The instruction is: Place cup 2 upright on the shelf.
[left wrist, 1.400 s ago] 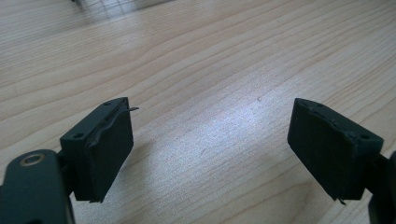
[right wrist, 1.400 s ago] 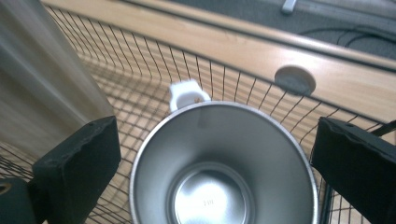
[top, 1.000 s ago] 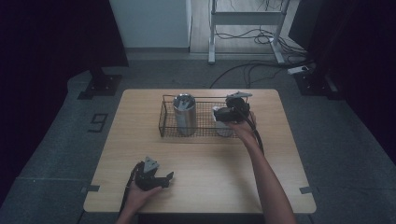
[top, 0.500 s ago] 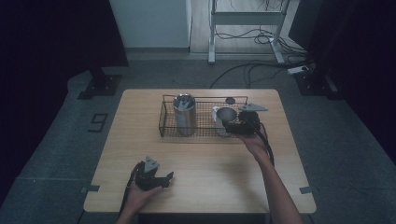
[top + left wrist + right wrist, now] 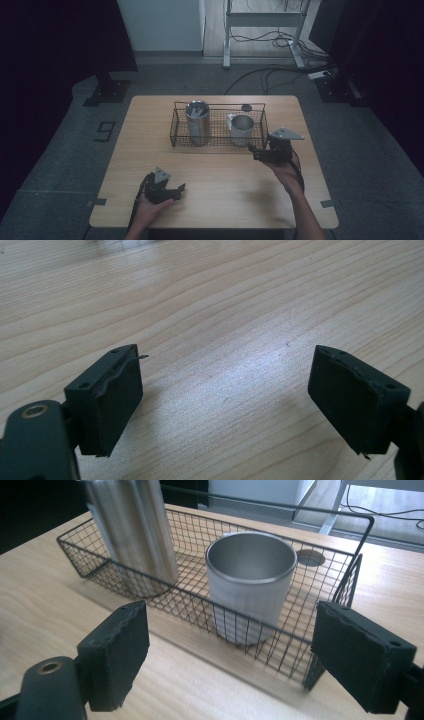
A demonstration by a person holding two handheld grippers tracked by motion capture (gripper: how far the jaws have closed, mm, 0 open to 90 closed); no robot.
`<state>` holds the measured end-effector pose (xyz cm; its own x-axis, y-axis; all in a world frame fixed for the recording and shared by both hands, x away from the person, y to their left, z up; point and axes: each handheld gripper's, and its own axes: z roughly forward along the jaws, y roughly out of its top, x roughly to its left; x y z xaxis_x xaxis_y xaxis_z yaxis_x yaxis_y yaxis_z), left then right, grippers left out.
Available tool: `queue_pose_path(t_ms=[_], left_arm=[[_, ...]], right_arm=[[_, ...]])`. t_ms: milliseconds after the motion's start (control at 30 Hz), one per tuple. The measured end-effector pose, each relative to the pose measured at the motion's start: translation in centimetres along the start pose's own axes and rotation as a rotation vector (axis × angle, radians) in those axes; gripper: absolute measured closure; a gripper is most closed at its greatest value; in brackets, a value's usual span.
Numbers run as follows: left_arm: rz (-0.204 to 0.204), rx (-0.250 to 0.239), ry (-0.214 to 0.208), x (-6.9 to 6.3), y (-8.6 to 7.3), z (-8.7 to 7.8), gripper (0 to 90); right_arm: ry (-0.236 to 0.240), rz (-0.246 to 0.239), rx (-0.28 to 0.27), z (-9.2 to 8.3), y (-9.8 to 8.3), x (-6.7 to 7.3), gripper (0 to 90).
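**Right gripper withdrawn from basket; cup left standing inside**

Your right gripper [image 5: 253, 150] has pulled back from the wire basket [image 5: 220, 104] to its near right corner, jaws spread and empty. The cup [image 5: 242, 129] stands upright in the basket's right half, so judge placement done. Your left gripper [image 5: 178, 190] rests low over the table [image 5: 225, 210], jaws also spread and empty. The steel tumbler [image 5: 197, 123] is cut off in the right gripper view, and the dark disc [image 5: 246, 107] beyond the basket cannot be identified.

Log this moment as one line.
left tongs: open, empty | right tongs: open, outside basket | in basket: cup, steel tumbler
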<state>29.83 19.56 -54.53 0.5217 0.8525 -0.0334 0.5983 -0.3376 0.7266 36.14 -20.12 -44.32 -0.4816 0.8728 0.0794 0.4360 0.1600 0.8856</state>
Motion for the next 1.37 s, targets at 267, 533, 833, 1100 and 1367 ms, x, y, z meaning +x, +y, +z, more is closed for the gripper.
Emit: queue_pose_path(t_ms=[267, 533, 833, 1100, 1367], left_arm=[[0.0, 0.003, 0.002, 0.0, 0.0, 0.0, 14.6], [0.005, 0.01, 0.01, -0.1, 0.1, 0.1, 14.6], [0.005, 0.014, 0.012, -0.1, 0.1, 0.1, 14.6], [0.006, 0.019, 0.012, -0.1, 0.1, 0.2, 14.6], [0.01, 0.021, 0.011, -0.1, 0.1, 0.2, 14.6]], right_arm=[[0.004, 0.021, -0.012, -2.0, -2.8, 0.2, 15.8], [-0.011, 0.044, 0.022, -3.4, -6.4, 0.1, 16.1], [-0.025, 0.039, 0.086, -3.8, -9.7, 0.6, 15.9], [-0.008, 0.054, 0.121, -3.1, -11.5, 0.6, 15.6], [-0.019, 0.066, 0.125, -2.9, -11.7, 0.4, 15.6]])
